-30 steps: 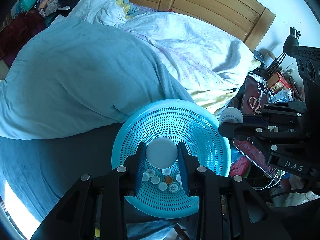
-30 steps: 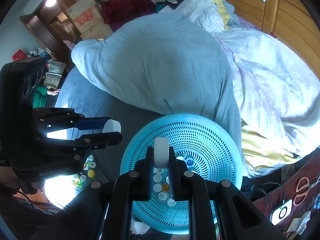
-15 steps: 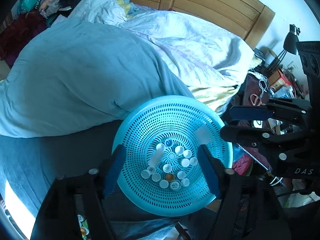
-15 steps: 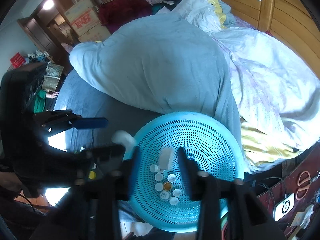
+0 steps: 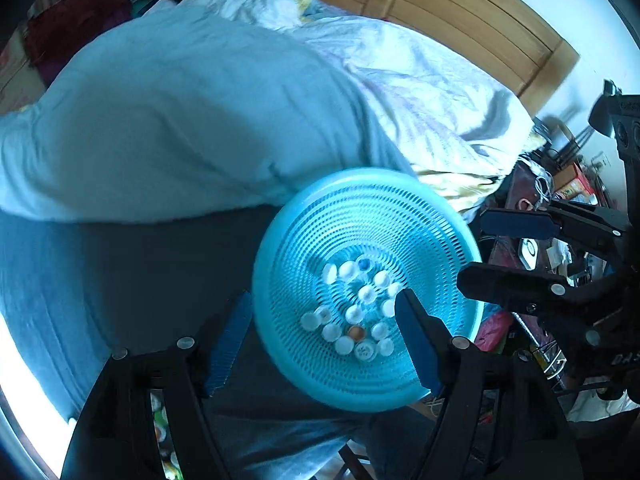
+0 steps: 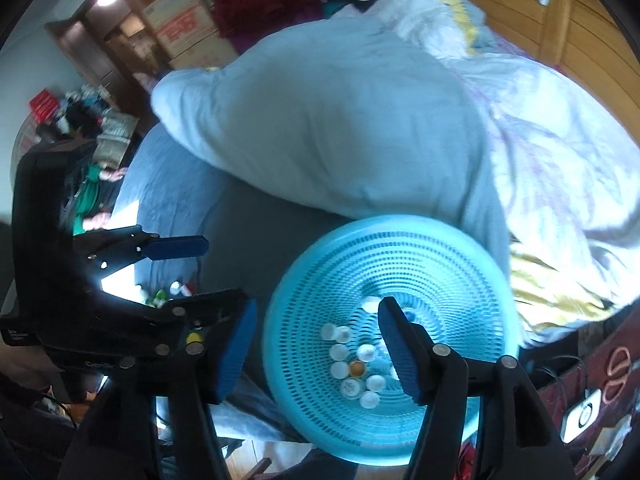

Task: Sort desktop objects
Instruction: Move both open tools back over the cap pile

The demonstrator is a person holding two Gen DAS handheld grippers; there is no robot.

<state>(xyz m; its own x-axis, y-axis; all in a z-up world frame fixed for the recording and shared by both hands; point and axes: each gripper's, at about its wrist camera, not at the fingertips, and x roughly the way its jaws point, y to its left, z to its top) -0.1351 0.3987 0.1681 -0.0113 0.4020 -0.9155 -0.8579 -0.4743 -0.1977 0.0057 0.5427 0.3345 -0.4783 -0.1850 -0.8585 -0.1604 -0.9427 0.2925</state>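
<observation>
Bottle caps (image 5: 352,312) in blue basket (image 5: 288,248) | left gripper (image 5: 324,336) jaws apart | right gripper (image 6: 316,344) jaws apart

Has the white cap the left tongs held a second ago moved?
Yes. The left tongs now gape empty, and the cap has dropped among the caps in the blue basket below.

A second ago each of my tongs pinched a white cap; now my left tongs (image 5: 324,334) and right tongs (image 6: 316,346) are spread wide and empty, and both caps (image 5: 348,270) lie among the others in the blue basket (image 5: 304,240).
</observation>
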